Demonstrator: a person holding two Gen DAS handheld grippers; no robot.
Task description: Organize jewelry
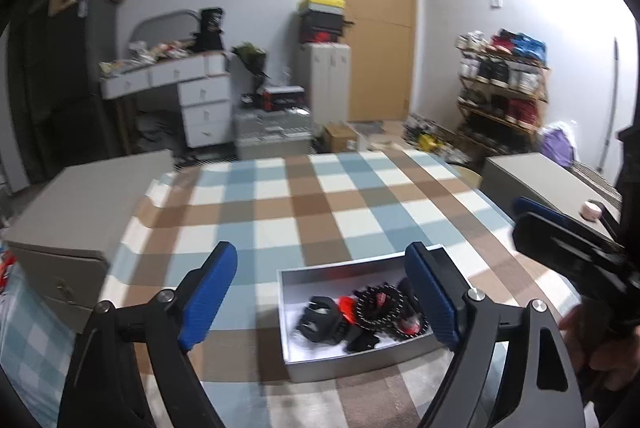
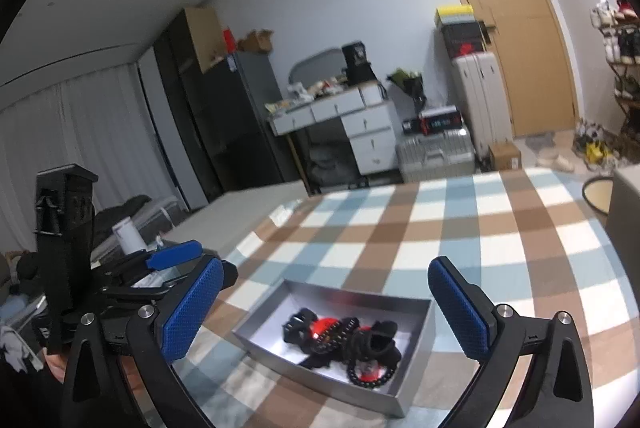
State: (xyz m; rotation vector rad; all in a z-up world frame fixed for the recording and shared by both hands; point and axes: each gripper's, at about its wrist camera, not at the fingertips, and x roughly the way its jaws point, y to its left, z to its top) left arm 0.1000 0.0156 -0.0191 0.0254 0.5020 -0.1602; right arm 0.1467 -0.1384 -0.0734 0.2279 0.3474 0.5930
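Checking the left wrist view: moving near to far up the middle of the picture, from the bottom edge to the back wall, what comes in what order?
Grey box holding the black and red jewelry → checked cloth → silver suitcase lying flat → white upright suitcase → wooden door.

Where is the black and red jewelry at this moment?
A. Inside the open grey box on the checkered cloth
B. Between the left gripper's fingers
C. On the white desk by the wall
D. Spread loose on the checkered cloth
A: the black and red jewelry lies piled inside the open grey box, and neither gripper holds any of it.
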